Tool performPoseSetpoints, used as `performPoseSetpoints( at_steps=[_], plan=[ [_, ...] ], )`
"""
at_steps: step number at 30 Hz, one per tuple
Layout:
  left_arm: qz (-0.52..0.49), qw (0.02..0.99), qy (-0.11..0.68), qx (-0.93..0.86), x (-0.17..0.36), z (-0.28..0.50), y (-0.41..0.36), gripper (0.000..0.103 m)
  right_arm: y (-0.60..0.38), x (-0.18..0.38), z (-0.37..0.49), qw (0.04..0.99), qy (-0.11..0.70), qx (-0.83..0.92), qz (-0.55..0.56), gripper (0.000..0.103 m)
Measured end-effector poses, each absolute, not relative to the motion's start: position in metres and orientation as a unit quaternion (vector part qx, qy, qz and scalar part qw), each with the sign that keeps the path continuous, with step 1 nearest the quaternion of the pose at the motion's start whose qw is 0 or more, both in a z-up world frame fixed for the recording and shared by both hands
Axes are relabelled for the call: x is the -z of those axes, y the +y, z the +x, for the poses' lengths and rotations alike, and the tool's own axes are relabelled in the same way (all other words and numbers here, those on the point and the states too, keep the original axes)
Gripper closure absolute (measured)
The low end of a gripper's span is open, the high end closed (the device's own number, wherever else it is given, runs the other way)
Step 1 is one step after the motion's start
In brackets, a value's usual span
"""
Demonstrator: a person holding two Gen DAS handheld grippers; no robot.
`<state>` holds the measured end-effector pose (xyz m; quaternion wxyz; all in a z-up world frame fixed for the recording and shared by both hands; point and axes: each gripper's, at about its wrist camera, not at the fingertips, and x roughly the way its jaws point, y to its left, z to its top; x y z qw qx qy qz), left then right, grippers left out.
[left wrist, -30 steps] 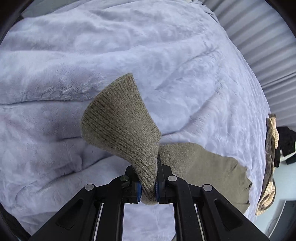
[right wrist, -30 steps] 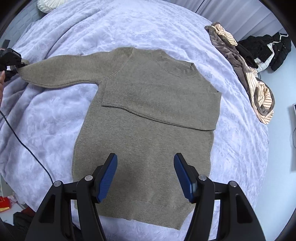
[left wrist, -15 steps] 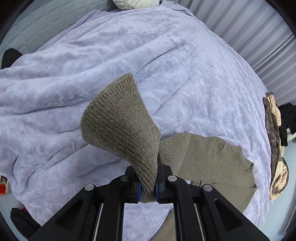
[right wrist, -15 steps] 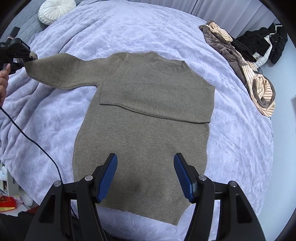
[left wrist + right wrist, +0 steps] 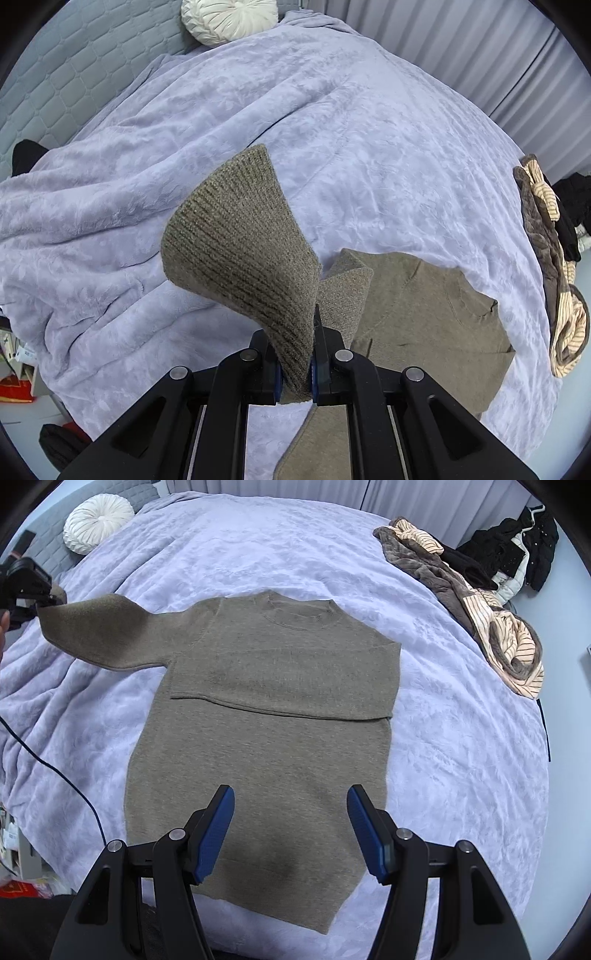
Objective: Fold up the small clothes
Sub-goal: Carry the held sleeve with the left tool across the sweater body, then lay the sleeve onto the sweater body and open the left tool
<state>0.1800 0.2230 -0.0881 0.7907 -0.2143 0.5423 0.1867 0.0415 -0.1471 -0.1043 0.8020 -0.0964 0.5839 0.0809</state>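
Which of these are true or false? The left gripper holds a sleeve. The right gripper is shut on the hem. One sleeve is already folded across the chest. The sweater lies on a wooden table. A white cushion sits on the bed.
1. The left gripper holds a sleeve: true.
2. The right gripper is shut on the hem: false; it is open over the sweater.
3. One sleeve is folded across the chest: true.
4. The sweater lies on a wooden table: false; on a lilac blanket.
5. A white cushion sits on the bed: true.
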Motion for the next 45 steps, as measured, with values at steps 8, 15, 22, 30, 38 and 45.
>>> performPoseSetpoints(
  at_steps=[8,15,22,30,38,45],
  plan=[
    [-0.209,0.79,0.549,-0.177,0.079,0.187,0.186,0.092,-0.159,0.105,0.042,0.803,0.58,-0.102,-0.094,0.036],
    [-0.231,0.779,0.559,-0.169,0.079,0.195,0.162,0.092,-0.169,0.112,0.048,0.799,0.585,-0.113,-0.081,0.036],
    [-0.237,0.777,0.563,-0.153,0.075,0.207,0.124,0.092,-0.182,0.125,0.053,0.79,0.598,-0.117,-0.066,0.036],
    [-0.268,0.77,0.564,-0.133,0.072,0.214,0.09,0.092,-0.2,0.134,0.065,0.785,0.605,-0.119,-0.055,0.036],
    [-0.255,0.768,0.574,-0.125,0.079,0.225,0.045,0.092,-0.222,0.145,0.075,0.778,0.616,-0.119,-0.04,0.036],
    [-0.286,0.76,0.572,-0.119,0.087,0.234,0.012,0.092,-0.25,0.157,0.081,0.77,0.628,-0.11,-0.03,0.036]
  ],
)
